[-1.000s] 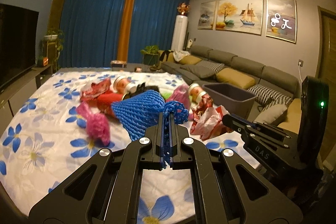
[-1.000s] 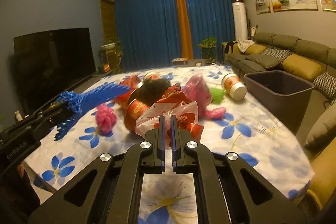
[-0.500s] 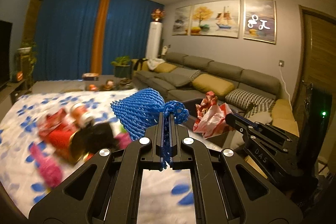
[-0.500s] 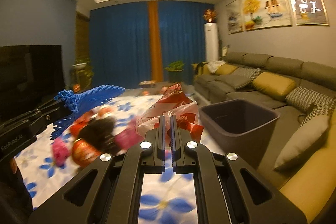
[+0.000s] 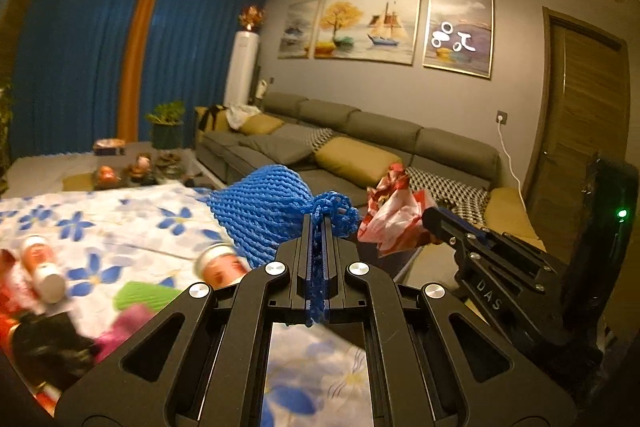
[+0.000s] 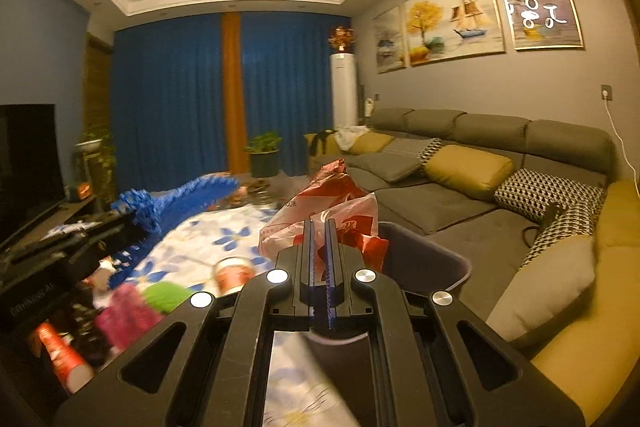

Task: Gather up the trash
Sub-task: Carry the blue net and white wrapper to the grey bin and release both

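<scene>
The blue foam net is pinched by its gathered neck in the left gripper, jaws clamped tight on it, the bulk of it hanging out in front above the floral tablecloth; the red-and-white plastic bag is crumpled in the right gripper, whose jaws are likewise closed on it, and it sits right at the near rim of the dark bin in the right wrist view. The step in hand looks like carrying both pieces to that bin, so the thing to get right is position before release: bring each load fully over the opening, not just to the edge, because both are light and springy and could catch on the rim or drift back onto the table. The bag is nearer, so letting it go first would leave the net room. Left behind on the cloth are paper cups, a green scrap and pink netting, blurred here, still to be gathered
</scene>
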`<action>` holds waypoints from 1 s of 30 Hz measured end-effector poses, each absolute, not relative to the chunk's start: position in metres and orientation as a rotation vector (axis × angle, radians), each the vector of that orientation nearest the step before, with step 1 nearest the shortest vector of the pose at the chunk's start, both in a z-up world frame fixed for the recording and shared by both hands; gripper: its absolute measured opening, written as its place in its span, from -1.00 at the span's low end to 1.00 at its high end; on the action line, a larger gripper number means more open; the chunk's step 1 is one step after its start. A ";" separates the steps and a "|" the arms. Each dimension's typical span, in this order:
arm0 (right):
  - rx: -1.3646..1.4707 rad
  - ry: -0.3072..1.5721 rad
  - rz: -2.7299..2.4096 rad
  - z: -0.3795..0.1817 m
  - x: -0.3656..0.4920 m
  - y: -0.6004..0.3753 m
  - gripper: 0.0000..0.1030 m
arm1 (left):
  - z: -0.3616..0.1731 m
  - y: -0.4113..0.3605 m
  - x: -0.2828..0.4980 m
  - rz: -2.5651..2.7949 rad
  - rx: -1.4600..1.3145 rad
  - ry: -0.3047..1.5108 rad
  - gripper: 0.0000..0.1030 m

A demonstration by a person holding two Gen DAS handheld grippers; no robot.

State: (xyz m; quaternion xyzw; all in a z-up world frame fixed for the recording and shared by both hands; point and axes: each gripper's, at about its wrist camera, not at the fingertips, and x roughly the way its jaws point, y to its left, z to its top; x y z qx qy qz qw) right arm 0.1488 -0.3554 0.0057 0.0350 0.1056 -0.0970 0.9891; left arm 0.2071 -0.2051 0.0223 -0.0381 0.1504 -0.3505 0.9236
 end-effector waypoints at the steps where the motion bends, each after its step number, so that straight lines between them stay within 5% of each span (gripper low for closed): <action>1: 0.072 0.213 -0.205 0.004 0.153 -0.361 -0.89 | 0.019 -0.213 0.215 -0.728 -0.080 0.319 -0.95; 30: 0.135 0.315 -0.250 -0.029 0.223 -0.419 -0.88 | -0.028 -0.299 0.309 -0.851 -0.128 0.503 -0.95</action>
